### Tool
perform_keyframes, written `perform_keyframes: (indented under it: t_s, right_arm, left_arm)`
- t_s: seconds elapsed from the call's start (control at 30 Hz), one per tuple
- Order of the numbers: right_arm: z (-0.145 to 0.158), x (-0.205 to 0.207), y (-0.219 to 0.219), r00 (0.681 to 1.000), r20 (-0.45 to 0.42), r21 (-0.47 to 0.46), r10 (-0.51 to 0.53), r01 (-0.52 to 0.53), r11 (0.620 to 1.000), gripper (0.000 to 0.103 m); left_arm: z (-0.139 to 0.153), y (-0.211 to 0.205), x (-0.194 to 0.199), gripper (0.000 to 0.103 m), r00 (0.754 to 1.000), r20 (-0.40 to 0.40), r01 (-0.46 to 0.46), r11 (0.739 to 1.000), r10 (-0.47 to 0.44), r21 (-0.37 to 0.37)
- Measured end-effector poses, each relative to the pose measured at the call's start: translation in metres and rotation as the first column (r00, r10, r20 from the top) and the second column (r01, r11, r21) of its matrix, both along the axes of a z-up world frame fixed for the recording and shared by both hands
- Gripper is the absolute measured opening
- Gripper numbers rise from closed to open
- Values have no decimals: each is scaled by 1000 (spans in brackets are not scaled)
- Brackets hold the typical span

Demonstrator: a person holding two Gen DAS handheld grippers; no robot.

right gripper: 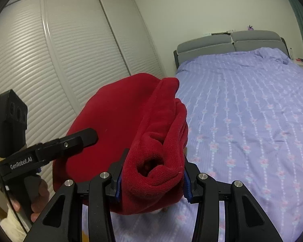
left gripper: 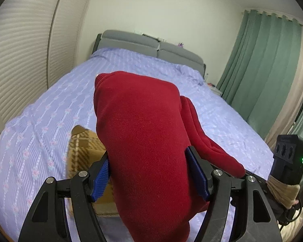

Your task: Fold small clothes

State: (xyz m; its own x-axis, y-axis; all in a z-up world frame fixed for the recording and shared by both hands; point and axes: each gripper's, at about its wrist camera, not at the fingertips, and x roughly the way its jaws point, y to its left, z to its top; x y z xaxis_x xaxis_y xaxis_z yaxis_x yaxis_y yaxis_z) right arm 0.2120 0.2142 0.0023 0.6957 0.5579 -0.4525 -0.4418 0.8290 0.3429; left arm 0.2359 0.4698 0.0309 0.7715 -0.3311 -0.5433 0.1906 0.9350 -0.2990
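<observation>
Both jaws clamp the folded red garment (left gripper: 147, 133) above the bed (left gripper: 50, 109).

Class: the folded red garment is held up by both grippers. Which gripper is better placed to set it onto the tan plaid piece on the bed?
Probably left: the left gripper clamps the red garment right beside the plaid piece. The right gripper sees only bedspread.

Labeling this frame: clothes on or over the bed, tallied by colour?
Red: 1, the red garment, clamped by the left gripper and the right gripper.
Tan plaid: 1, the plaid garment on the bed.
Total: 2
</observation>
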Motion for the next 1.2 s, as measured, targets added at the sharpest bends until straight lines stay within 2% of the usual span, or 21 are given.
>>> perform_keyframes:
  t_s: [0.13,0.3,0.43,0.53,0.6,0.67,0.77,0.9,0.97,1.0,1.03,1.1,1.2]
  right_arm:
    - [-10,12,28,1000,-15,-34,12,-12,999,45]
    - [-27,17,53,999,-5,-87,34,-35,996,44]
    - [-41,27,67,998,2,-134,57,-56,989,44]
    - [-48,30,81,997,22,-185,78,-73,980,44]
    - [-52,28,88,995,40,-222,92,-81,972,44]
    - [-59,25,89,996,19,-209,84,-78,975,44]
    - [-67,25,76,997,-65,-111,41,-49,993,44]
    - [-83,25,53,985,-168,-6,27,-28,1000,46]
    - [-89,26,43,977,-211,34,42,-36,999,51]
    - [-90,25,36,972,-228,53,50,-39,998,57]
    - [-90,23,32,971,-233,62,49,-35,997,64]
    - [-87,20,19,967,-245,91,64,-43,995,67]
    - [-82,14,12,968,-232,64,90,-77,995,67]
  left_arm:
    - [-21,31,23,70,998,-48,-32,998,29,-58]
    - [-46,53,45,68,997,-56,-66,995,62,-77]
    - [-67,65,52,67,993,-56,-108,993,106,-46]
    - [-80,66,54,67,989,-56,-136,991,136,9]
    - [-86,66,52,67,989,-55,-135,991,135,9]
    - [-89,65,50,67,991,-51,-125,992,126,19]
    - [-92,57,50,69,993,-58,-101,992,105,70]
    - [-94,46,49,77,993,-75,-78,987,89,138]
    - [-93,44,47,79,992,-73,-92,982,105,167]
    - [-91,45,45,80,990,-75,-105,979,120,175]
    - [-90,45,44,81,988,-78,-117,976,133,185]
    - [-87,42,42,85,985,-82,-128,967,150,221]
    - [-80,31,36,85,985,-77,-129,950,157,285]
